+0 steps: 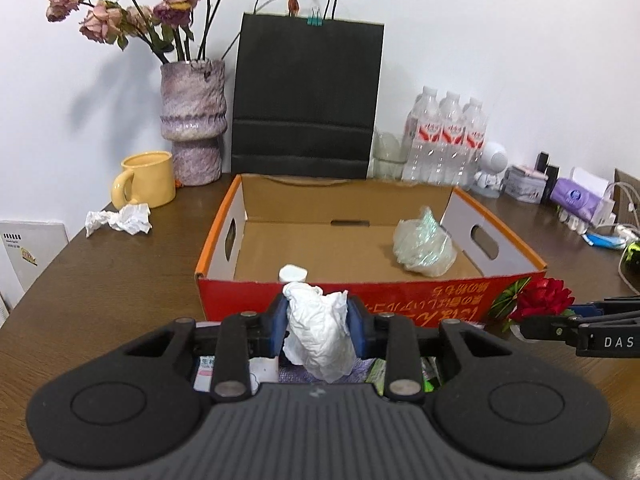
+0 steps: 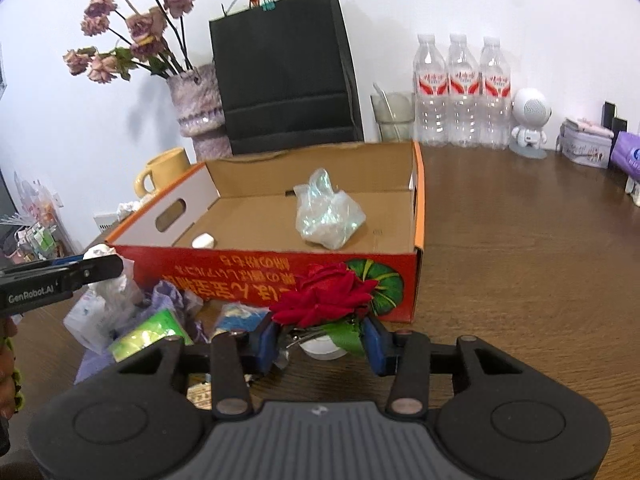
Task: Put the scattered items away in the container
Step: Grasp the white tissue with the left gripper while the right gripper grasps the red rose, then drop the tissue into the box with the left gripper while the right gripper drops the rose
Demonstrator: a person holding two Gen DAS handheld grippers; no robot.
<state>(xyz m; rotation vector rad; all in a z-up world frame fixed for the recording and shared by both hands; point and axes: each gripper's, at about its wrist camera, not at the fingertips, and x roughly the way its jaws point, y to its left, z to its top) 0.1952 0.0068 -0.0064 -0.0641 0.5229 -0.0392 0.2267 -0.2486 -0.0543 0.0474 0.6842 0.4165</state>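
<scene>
A red and orange cardboard box stands open on the brown table. Inside lie a crumpled clear plastic bag and a small white cap. My left gripper is shut on a crumpled white tissue, held just before the box's near wall. My right gripper is shut on a red artificial rose, held before the box's right front corner. Loose wrappers and packets lie in front of the box. Another crumpled tissue lies near the mug.
Behind the box stand a black paper bag, a purple vase of dried roses, a yellow mug, three water bottles, a glass and a white robot figure. Small boxes and cables sit far right.
</scene>
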